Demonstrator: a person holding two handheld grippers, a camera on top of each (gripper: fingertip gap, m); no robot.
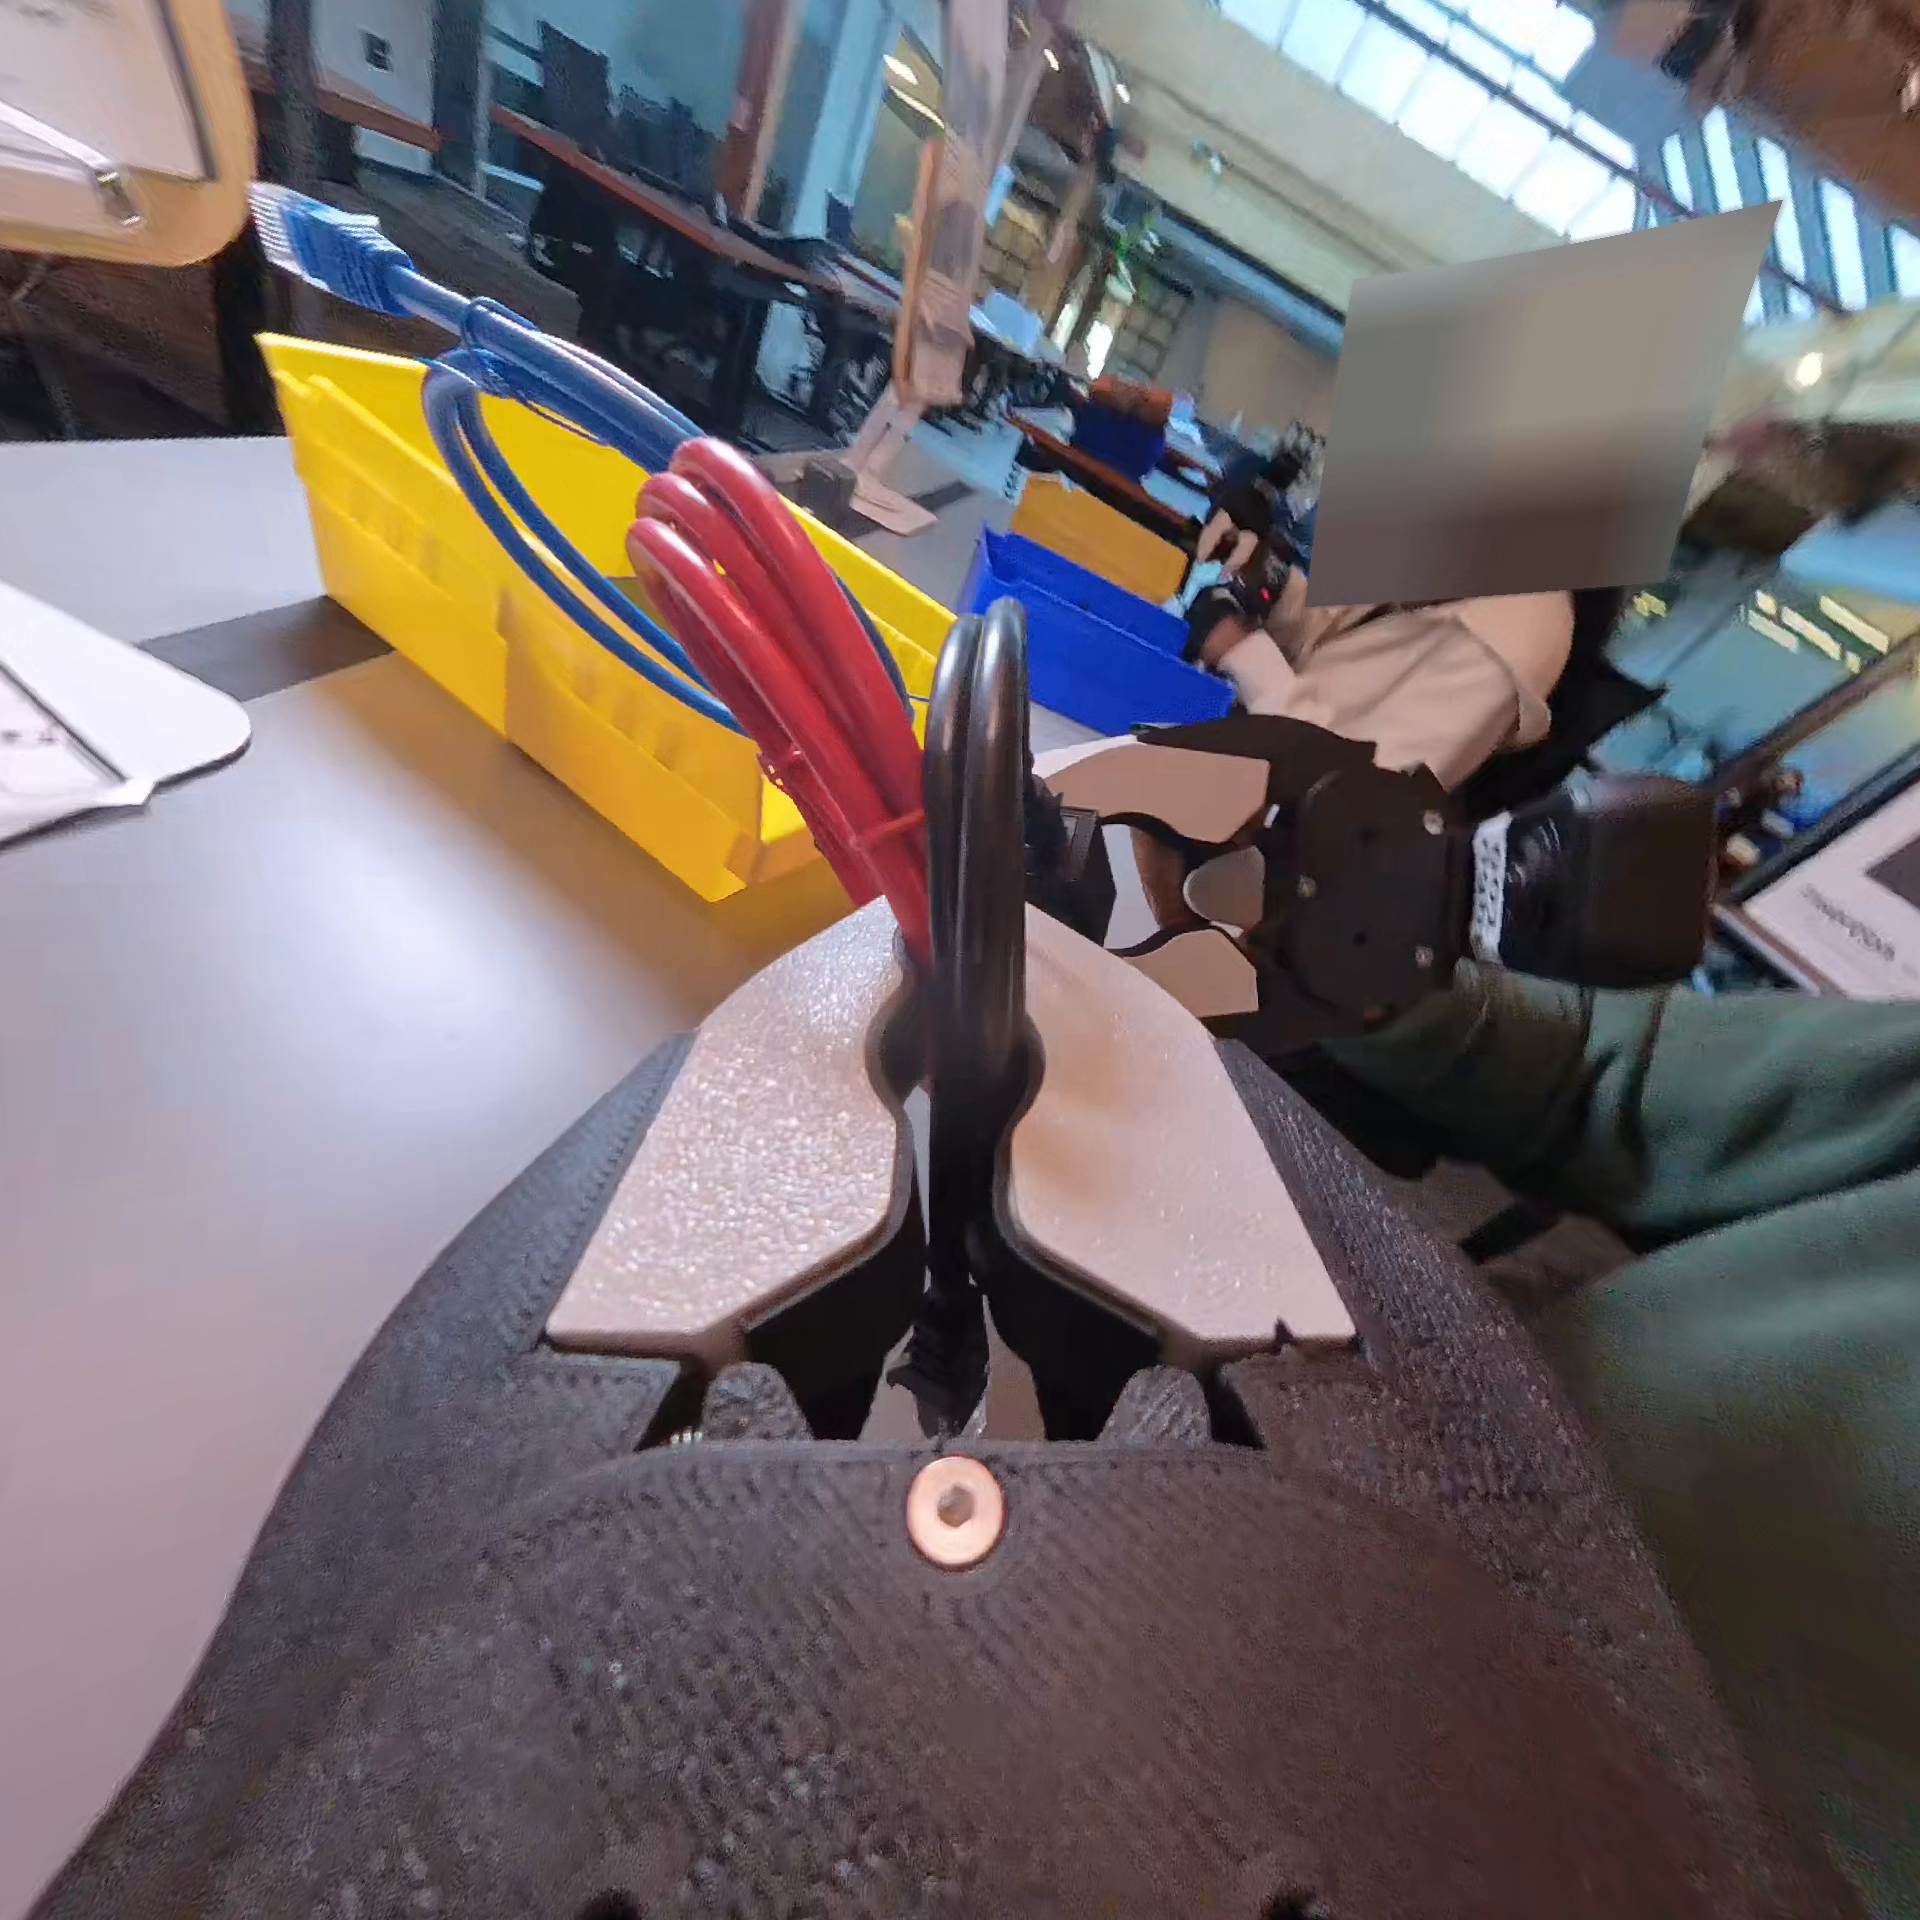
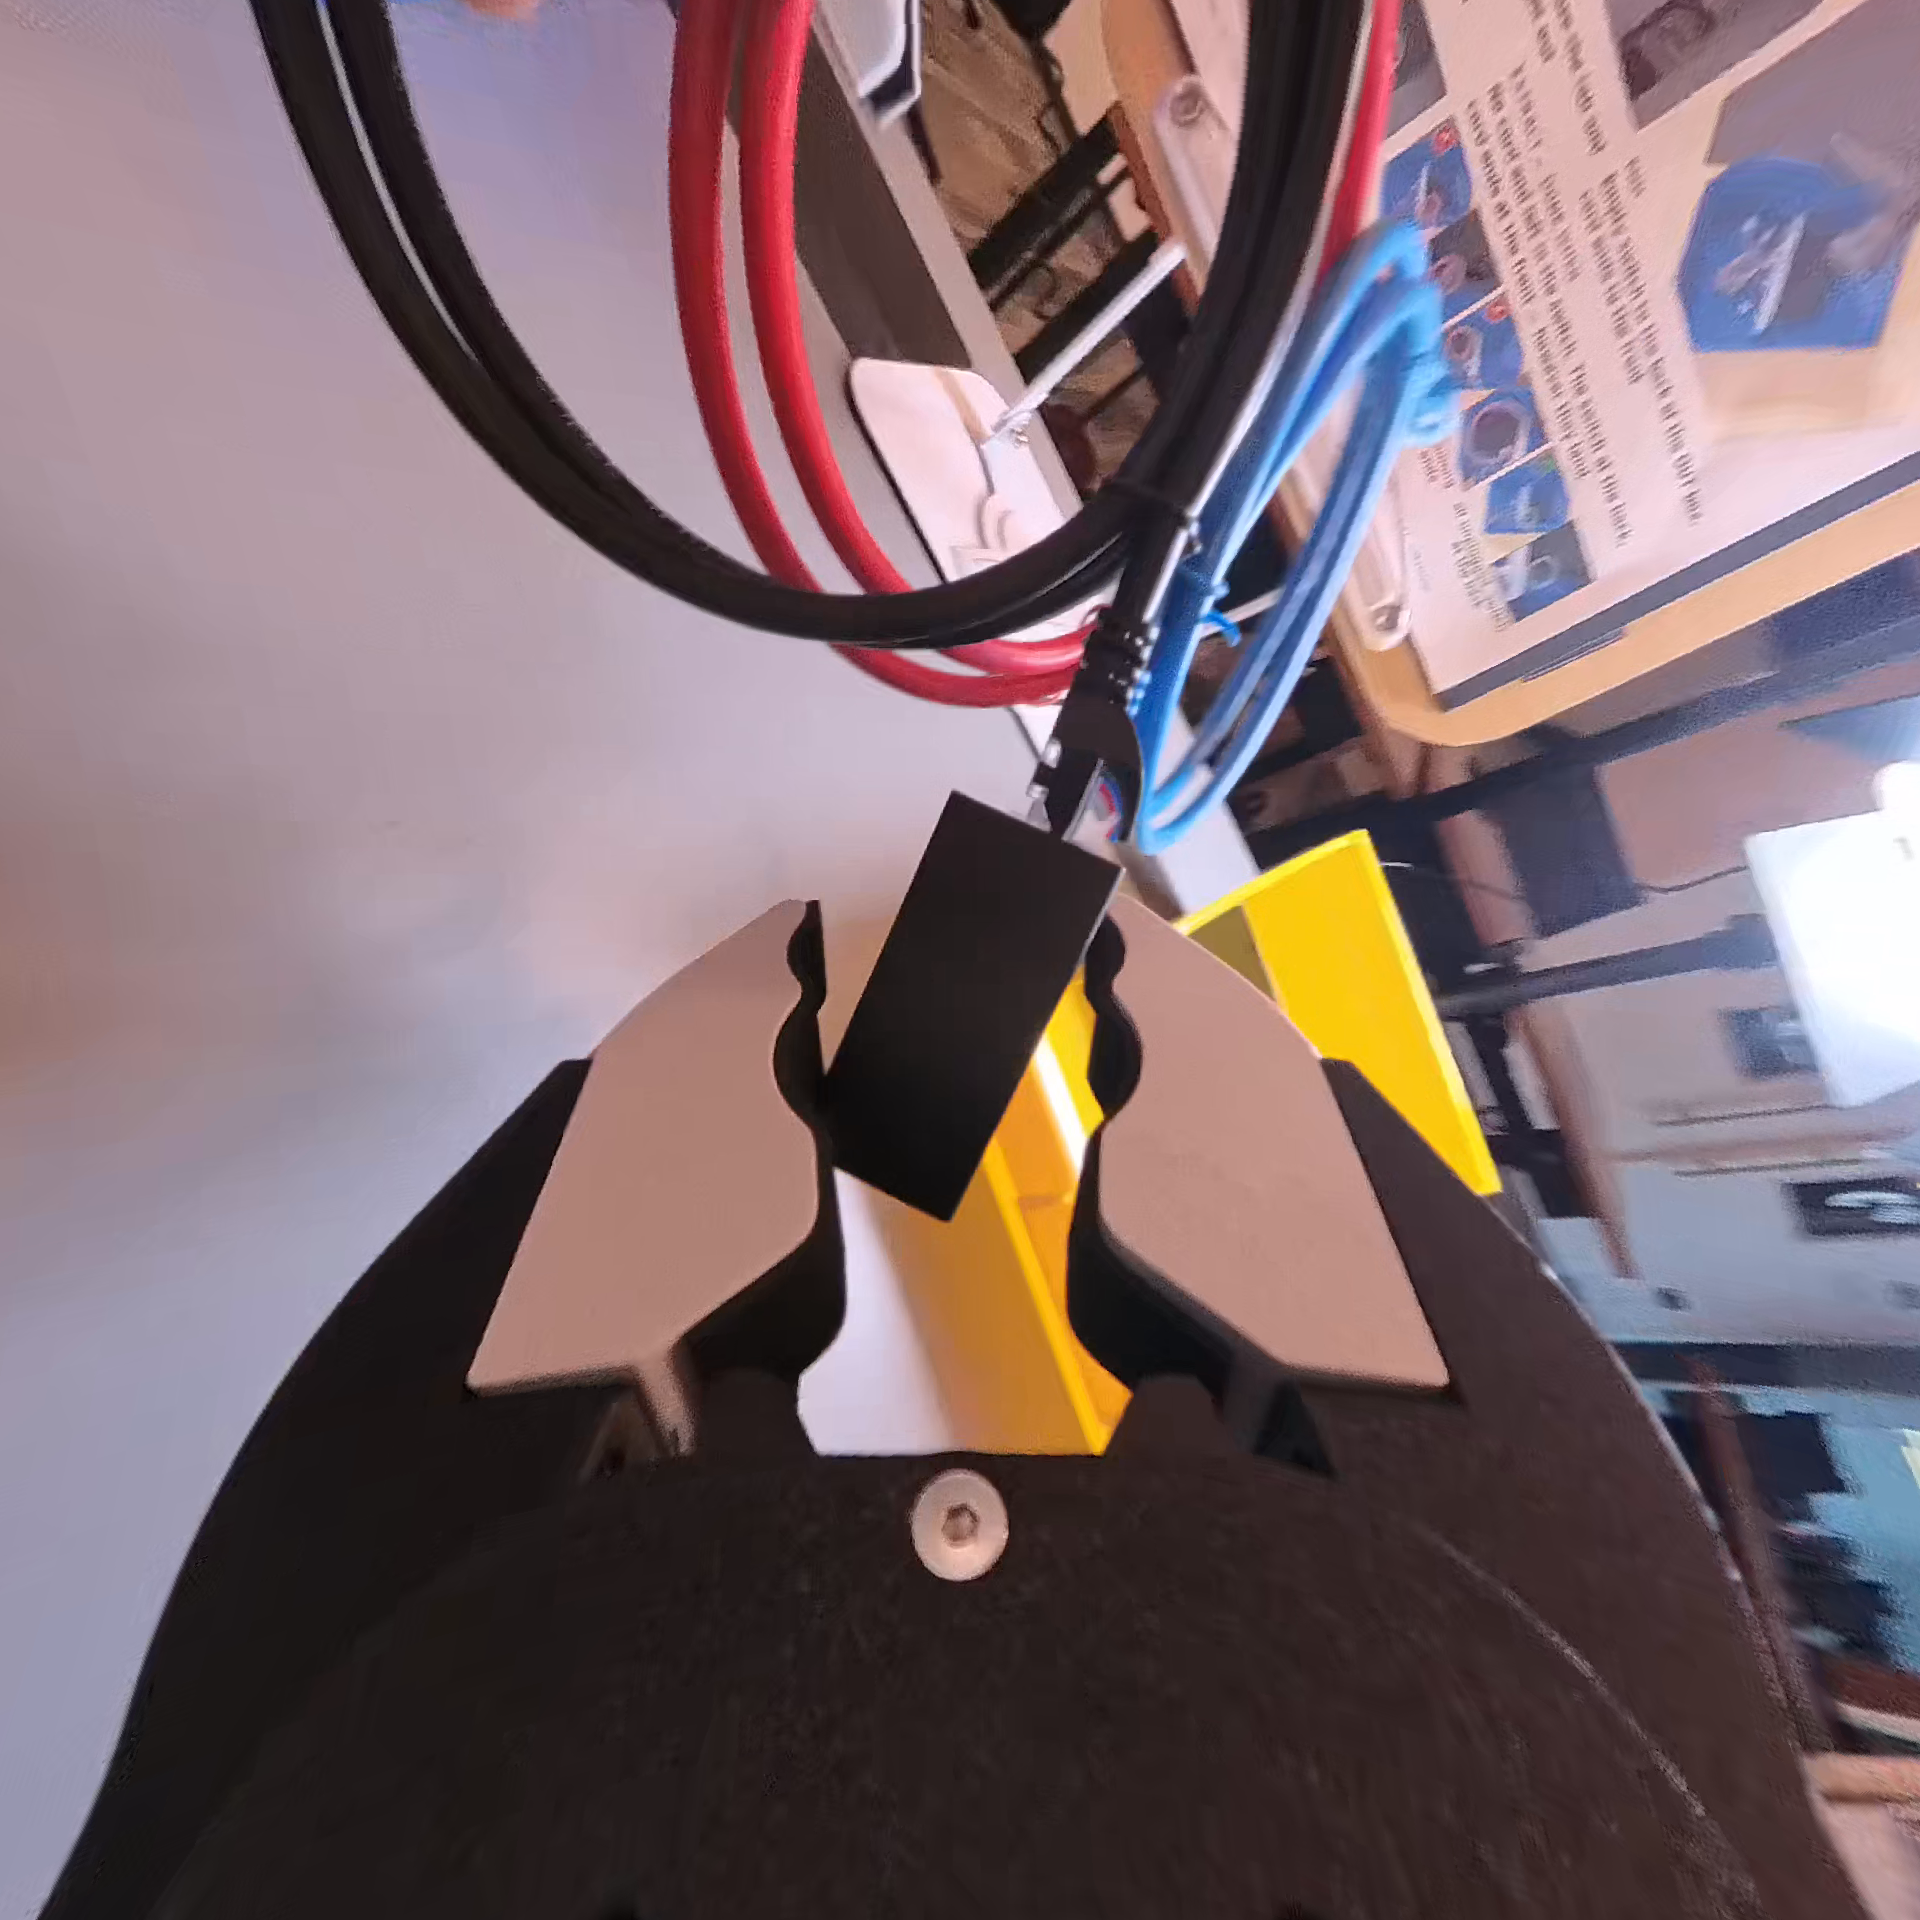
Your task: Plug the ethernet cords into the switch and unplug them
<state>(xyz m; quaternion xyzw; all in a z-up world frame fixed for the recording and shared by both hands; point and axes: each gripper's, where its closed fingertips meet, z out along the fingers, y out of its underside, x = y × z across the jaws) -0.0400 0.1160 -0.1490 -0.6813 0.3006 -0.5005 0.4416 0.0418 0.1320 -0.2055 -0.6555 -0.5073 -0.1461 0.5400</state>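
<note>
In the left wrist view my left gripper (image 1: 961,956) is shut on a looped black ethernet cord (image 1: 977,790), with a red cord coil (image 1: 769,623) squeezed in beside it. A blue cord coil (image 1: 540,416) with its plug (image 1: 312,234) sticks up behind. My right gripper (image 1: 1153,852) shows at the right, holding the small black switch (image 1: 1070,852). In the right wrist view my right gripper (image 2: 966,925) is shut on the switch (image 2: 977,1018), which sits tilted. A black plug (image 2: 1096,738) sits at its far end. The black (image 2: 520,457), red (image 2: 717,312) and blue (image 2: 1299,520) cords hang above.
A yellow bin (image 1: 499,582) stands on the grey table (image 1: 260,987) behind the cords and also shows in the right wrist view (image 2: 1351,987). A blue bin (image 1: 1091,634) and a person (image 1: 1434,665) are farther back. A paper sheet (image 1: 62,727) lies left. A clipboard with an instruction sheet (image 2: 1621,312) shows in the right wrist view. Spacing between my two grippers at the tips: around 11 cm.
</note>
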